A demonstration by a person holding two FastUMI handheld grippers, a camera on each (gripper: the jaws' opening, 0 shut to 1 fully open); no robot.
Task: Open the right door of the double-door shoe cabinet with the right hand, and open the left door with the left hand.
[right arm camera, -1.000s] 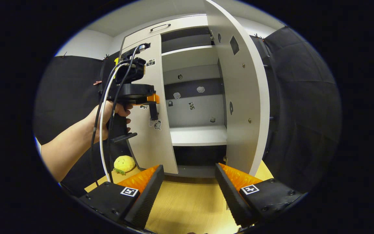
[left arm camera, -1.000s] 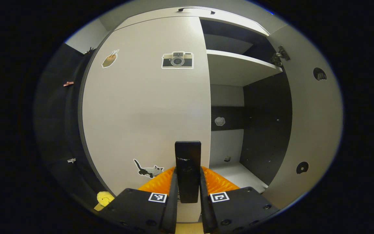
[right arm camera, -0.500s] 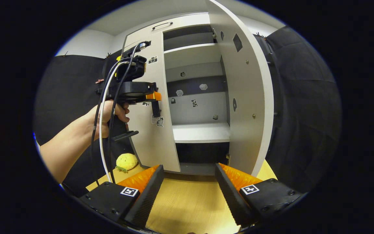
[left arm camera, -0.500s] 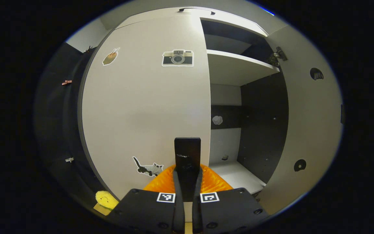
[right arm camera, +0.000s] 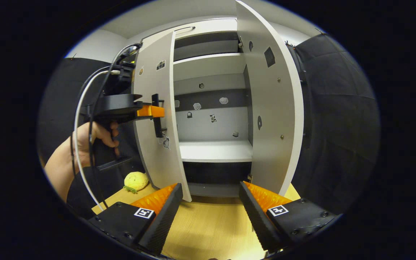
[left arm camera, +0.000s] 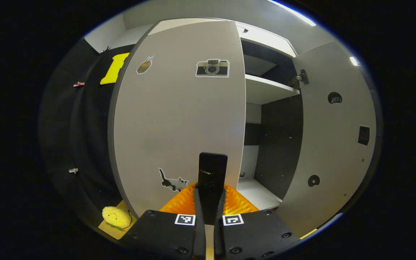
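Note:
The white shoe cabinet (right arm camera: 211, 39) faces me with both doors swung out. Its right door (right arm camera: 274, 108) stands wide open; in the left gripper view this right door (left arm camera: 332, 137) is at the right. The left door (left arm camera: 179, 119), with camera and cat stickers, is partly open. My left gripper (left arm camera: 209, 196) is shut on that door's black handle (left arm camera: 212, 169), both orange fingers pressing its sides. In the right gripper view the left gripper (right arm camera: 150, 111) and the hand (right arm camera: 92, 133) holding it are at the left door (right arm camera: 157, 119). My right gripper (right arm camera: 211, 202) hangs open, back from the cabinet, holding nothing.
White shelves (right arm camera: 215, 150) with small stickers on the back wall show inside the cabinet. A yellow plush toy (right arm camera: 135, 180) lies on the wooden floor (right arm camera: 208, 227) by the cabinet's left foot; it shows as the plush toy (left arm camera: 116, 216) low left. Black cloth hangs on both sides.
The left gripper's fingers closed onto the black handle, and the left door has swung outward with it. The right gripper stayed open and nearly still.

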